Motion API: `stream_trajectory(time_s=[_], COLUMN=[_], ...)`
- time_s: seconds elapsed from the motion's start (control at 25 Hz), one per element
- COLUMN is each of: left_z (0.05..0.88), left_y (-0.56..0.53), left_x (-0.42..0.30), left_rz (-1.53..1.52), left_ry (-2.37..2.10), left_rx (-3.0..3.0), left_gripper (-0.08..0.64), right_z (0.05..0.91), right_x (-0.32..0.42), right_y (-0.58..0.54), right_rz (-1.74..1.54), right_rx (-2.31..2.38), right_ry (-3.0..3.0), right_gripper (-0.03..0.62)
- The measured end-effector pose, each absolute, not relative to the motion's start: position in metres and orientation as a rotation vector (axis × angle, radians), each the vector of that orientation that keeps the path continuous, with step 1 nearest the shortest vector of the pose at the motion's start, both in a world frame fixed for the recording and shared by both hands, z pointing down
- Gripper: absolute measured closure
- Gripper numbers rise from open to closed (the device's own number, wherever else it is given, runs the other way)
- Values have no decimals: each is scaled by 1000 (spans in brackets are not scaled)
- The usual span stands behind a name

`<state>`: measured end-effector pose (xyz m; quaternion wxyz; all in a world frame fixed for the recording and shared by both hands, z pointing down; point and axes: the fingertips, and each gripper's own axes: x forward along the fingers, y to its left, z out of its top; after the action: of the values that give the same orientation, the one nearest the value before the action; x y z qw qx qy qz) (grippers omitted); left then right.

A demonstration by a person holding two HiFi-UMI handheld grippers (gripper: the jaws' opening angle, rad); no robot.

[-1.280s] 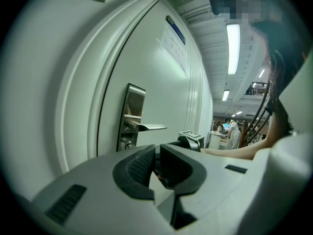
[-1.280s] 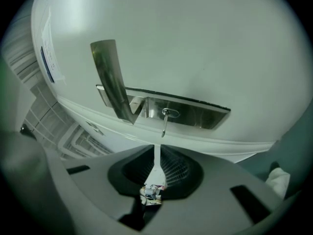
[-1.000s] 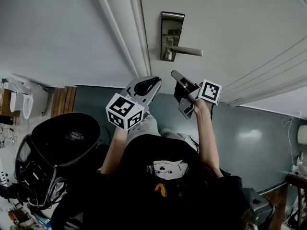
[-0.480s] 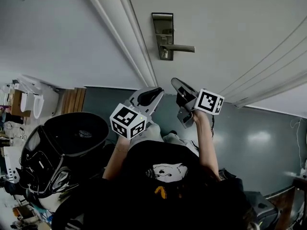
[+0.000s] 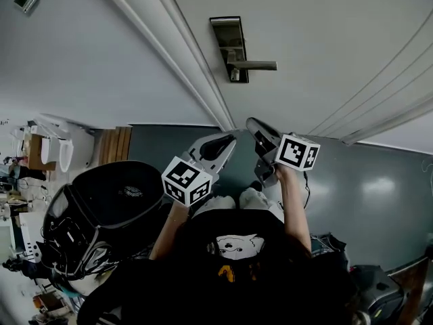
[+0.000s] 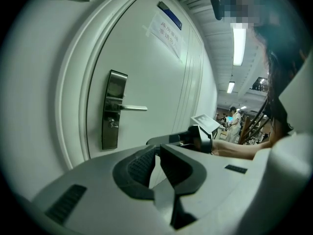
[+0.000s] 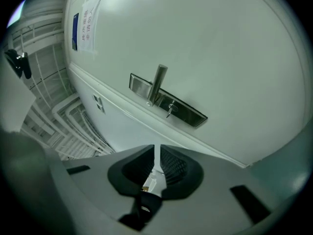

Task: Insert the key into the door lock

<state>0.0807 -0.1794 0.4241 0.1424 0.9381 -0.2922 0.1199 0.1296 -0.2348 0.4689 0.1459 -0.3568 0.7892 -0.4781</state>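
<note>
The metal lock plate (image 5: 229,46) with its lever handle (image 5: 258,65) sits on the white door (image 5: 325,39). A small piece (image 7: 169,108) sticks out of the plate below the lever; I cannot tell what it is. My right gripper (image 5: 254,124) hangs below the lock, clear of the door. In the right gripper view it (image 7: 156,153) is shut on a thin pale strip with a brass end, seemingly the key (image 7: 154,169). My left gripper (image 5: 226,139) is beside it, below the door's edge. It (image 6: 157,153) is shut with nothing in it.
A black office chair (image 5: 101,208) stands at my left over a grey-blue floor (image 5: 358,181). The door frame (image 5: 169,46) runs just left of the lock. A paper notice (image 6: 166,28) is taped high on the door. People stand far off down the room (image 6: 236,119).
In the head view both grippers have sunk a little further below the lock plate, and the view has swung slightly. Both grippers stayed shut.
</note>
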Motion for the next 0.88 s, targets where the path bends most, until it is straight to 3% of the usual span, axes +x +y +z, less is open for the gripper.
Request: stream_trajectory(time_s=[0.52, 0.88], left_z=[434, 422], left_y=[-161, -120], left_x=[34, -31], left_rz=[356, 287], left_ry=[-862, -892], left_rx=[2701, 2707], left_gripper=[525, 525], right_z=[470, 452], right_x=[108, 46], right_y=[-211, -162], right_rz=[-1362, -1282], right_rx=[-1101, -1144], right_ry=[2260, 2331], right_gripper=[565, 565])
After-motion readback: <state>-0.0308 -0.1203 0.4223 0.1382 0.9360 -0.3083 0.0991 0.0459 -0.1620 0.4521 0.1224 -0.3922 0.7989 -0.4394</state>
